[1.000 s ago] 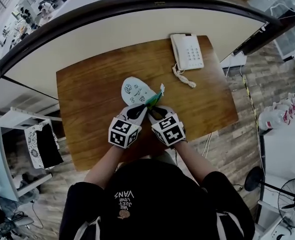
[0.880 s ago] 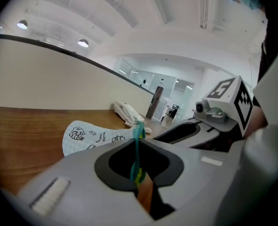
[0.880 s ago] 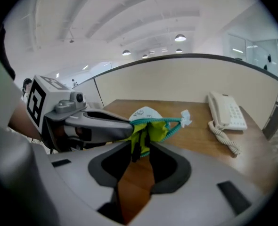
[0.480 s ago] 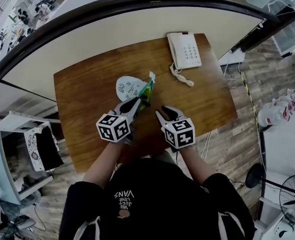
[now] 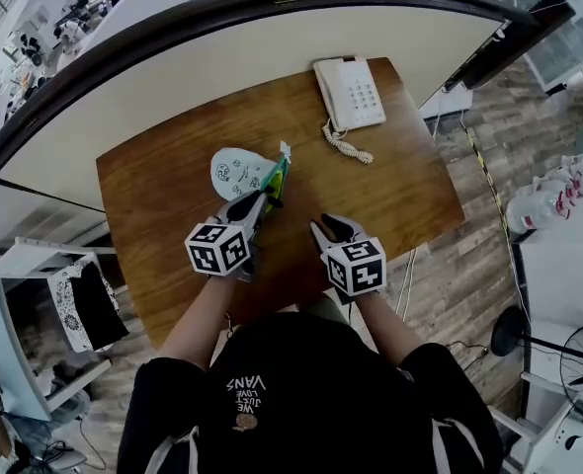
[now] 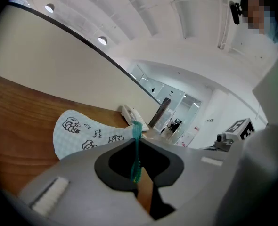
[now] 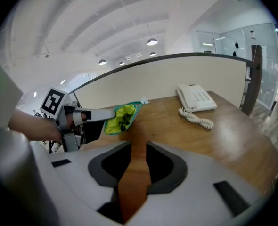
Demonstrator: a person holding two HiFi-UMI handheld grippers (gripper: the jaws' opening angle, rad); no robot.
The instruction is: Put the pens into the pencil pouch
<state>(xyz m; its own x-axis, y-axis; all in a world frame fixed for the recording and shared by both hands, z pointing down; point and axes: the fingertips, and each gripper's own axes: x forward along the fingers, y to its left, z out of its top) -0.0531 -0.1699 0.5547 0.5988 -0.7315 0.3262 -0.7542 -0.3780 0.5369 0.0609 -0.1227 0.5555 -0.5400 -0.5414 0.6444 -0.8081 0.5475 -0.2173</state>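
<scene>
The pencil pouch (image 5: 239,172), white with cartoon prints, lies on the wooden table (image 5: 400,196). Its mouth (image 5: 275,179) gapes toward the right, showing a yellow-green lining. My left gripper (image 5: 260,202) is shut on the teal zipper edge (image 6: 136,147) and holds that side up. In the right gripper view the open mouth (image 7: 122,116) shows dark shapes inside, seemingly pens, and the left gripper's fingers (image 7: 89,115) pinch its rim. My right gripper (image 5: 329,228) stands open and empty over bare wood, apart from the pouch. No loose pen shows on the table.
A white desk phone (image 5: 351,92) with a coiled cord (image 5: 346,144) sits at the table's far right. A curved beige partition (image 5: 222,52) runs behind the table. The table's right edge (image 5: 455,220) drops to the floor.
The right gripper has let go of the pouch and drawn back to the right. The left gripper, still gripping the zipper edge, has shifted left with the pouch.
</scene>
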